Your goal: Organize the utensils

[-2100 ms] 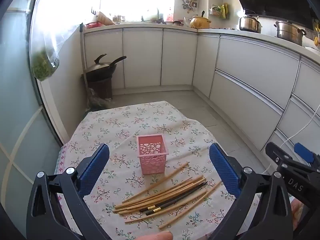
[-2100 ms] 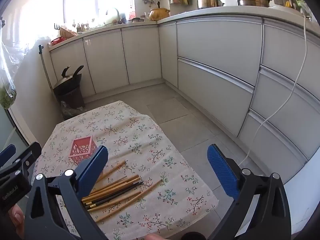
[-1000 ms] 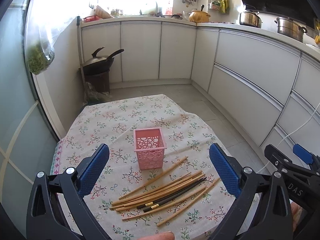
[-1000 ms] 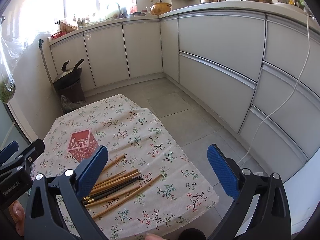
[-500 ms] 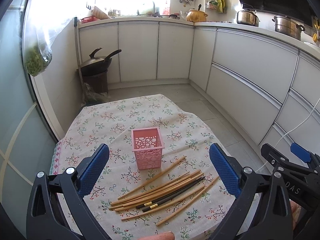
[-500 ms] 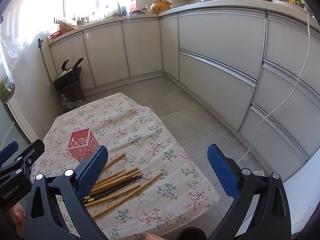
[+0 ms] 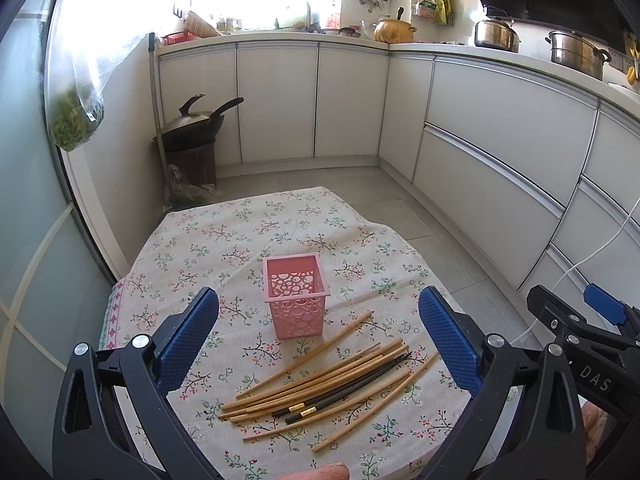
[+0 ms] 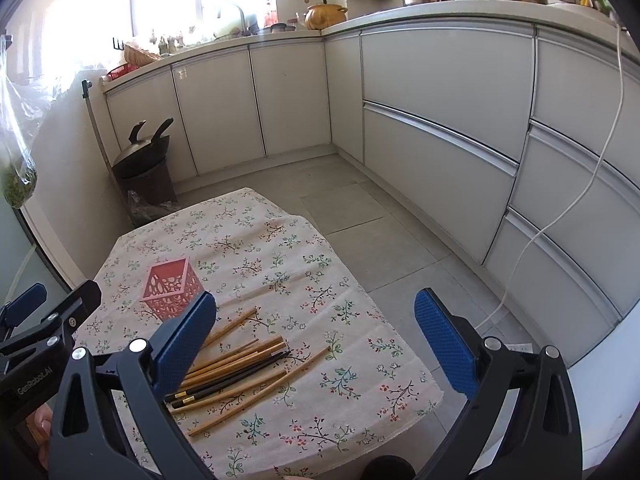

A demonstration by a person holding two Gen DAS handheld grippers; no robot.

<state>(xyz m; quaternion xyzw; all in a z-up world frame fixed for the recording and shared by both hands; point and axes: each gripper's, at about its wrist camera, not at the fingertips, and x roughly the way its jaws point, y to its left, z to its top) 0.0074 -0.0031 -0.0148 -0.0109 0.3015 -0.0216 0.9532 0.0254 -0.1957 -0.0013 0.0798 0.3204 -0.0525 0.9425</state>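
Several chopsticks on tablecloth below wide-open left tongs.

A floral tablecloth fills the lower middle of the left view. Behind it, at left centre, a black wok sits on a dark bin. A plastic bag of greens hangs at the far left. White cabinets run across the middle and curve down the right side. On top of them, upper right, stand a golden pot and two steel pots. A white cable trails down the right of the right view onto the grey tiled floor.
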